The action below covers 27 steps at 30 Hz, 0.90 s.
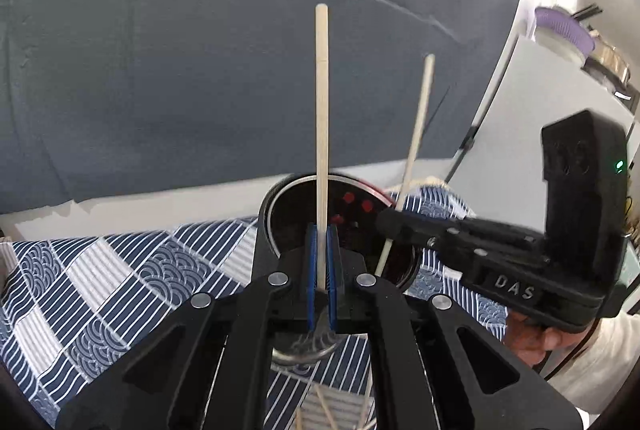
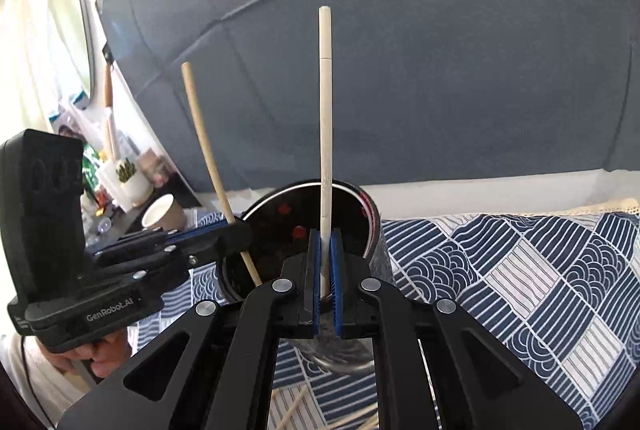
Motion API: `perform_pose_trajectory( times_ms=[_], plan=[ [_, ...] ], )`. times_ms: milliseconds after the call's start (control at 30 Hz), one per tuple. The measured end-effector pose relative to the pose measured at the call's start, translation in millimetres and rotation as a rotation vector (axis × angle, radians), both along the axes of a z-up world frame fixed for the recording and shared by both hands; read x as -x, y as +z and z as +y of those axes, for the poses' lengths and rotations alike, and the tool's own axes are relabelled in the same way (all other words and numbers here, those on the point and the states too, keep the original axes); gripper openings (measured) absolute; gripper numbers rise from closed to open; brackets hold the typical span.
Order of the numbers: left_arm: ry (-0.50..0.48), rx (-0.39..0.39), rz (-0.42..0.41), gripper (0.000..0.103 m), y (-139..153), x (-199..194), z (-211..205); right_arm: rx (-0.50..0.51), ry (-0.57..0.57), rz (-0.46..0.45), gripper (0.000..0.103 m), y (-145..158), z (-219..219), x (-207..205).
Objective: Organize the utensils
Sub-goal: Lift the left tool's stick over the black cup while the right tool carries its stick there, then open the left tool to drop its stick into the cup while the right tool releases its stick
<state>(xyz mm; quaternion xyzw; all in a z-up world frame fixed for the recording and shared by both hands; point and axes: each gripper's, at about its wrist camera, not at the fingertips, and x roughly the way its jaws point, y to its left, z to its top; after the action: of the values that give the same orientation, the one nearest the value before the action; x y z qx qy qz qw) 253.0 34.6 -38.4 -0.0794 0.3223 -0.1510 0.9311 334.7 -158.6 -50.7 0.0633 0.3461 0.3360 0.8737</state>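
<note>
A dark metal cup [image 1: 296,213] with red dots inside stands on the blue patterned cloth; it also shows in the right wrist view [image 2: 360,205]. My left gripper [image 1: 321,254] is shut on a pale wooden chopstick [image 1: 322,109], upright over the cup's mouth. My right gripper [image 2: 325,258] is shut on another chopstick [image 2: 325,117], upright over the same cup. Each gripper shows in the other's view: the right one [image 1: 394,222] with its chopstick [image 1: 418,133], the left one [image 2: 236,230] with its chopstick [image 2: 204,137]. Both lower tips point into the cup.
More loose chopsticks [image 2: 296,410] lie on the cloth [image 2: 520,270] under the grippers. A grey sofa [image 1: 200,69] stands behind the table. A paper cup [image 2: 164,216] and small plant pots [image 2: 132,181] sit at the left. A purple-lidded container [image 1: 560,29] is at far right.
</note>
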Motion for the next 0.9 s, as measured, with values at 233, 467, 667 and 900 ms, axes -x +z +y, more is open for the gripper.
perform_pose_trajectory(
  times_ms=[233, 467, 667, 900],
  plan=[
    [0.034, -0.019, 0.057, 0.010, 9, 5, 5, 0.067, -0.022, 0.044, 0.009, 8, 3, 6],
    [0.067, -0.036, 0.055, 0.067, 20, 28, 13, 0.122, -0.130, -0.003, 0.066, 27, -14, 27],
    [0.136, -0.068, 0.091, 0.094, 20, 49, 28, 0.138, -0.218, 0.012, 0.087, 32, -37, 43],
    [0.154, -0.092, 0.166, 0.097, -5, 72, 45, 0.180, -0.282, 0.086, 0.089, 25, -55, 60]
  ],
)
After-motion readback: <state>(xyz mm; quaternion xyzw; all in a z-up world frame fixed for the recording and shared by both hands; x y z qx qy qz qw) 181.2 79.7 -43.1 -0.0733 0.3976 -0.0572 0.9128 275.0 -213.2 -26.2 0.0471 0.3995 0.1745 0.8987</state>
